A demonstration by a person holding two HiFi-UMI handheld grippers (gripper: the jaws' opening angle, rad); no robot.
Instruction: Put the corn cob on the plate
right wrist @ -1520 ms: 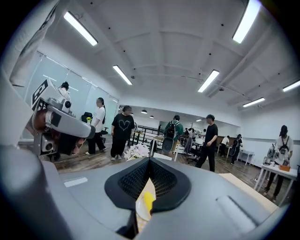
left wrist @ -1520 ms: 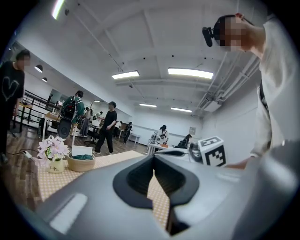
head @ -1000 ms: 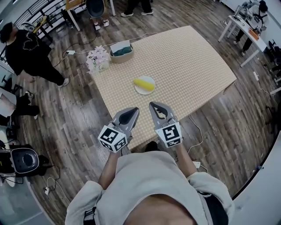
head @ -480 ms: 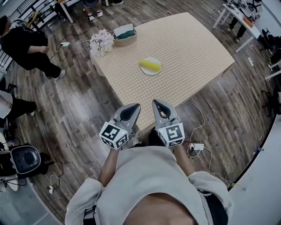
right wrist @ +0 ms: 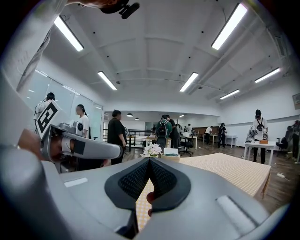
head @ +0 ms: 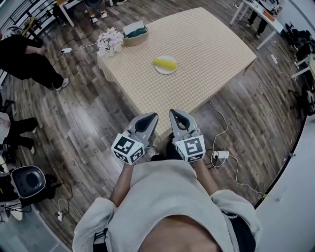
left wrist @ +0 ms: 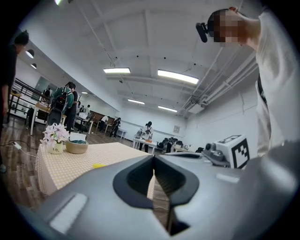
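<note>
Far to the left in the head view, a person [head: 22,56] in black stands on the wood floor [head: 83,113], and lower on that side sits a round black-and-white device [head: 28,181].

Next comes the tabletop [head: 211,44], covered in a checked cloth. At its left corner stand pale flowers [head: 109,40], with a bowl [head: 135,34] just beside them on the right. The corn cob [head: 165,62] lies on the white plate [head: 166,70], which sits toward the near left part of the tabletop, apart from the flowers and the bowl and well apart from both grippers.

Below the tabletop's near corner, the two grippers are held side by side over the floor, close to the person's chest, tips pointing toward the tabletop. The left gripper [head: 154,116] has its jaws pressed together, and its own view shows nothing between them; that view looks across the cloth at the flowers, the bowl and a small yellow spot where the corn cob lies. The right gripper [head: 172,112], just beside it, is likewise closed and empty, its pads meeting in a line in its own view.

Right of the grippers a white power strip [head: 221,154] lies on the floor with a cable running from it. White tables [head: 248,7] stand at the top right, past the tabletop's far edge.
</note>
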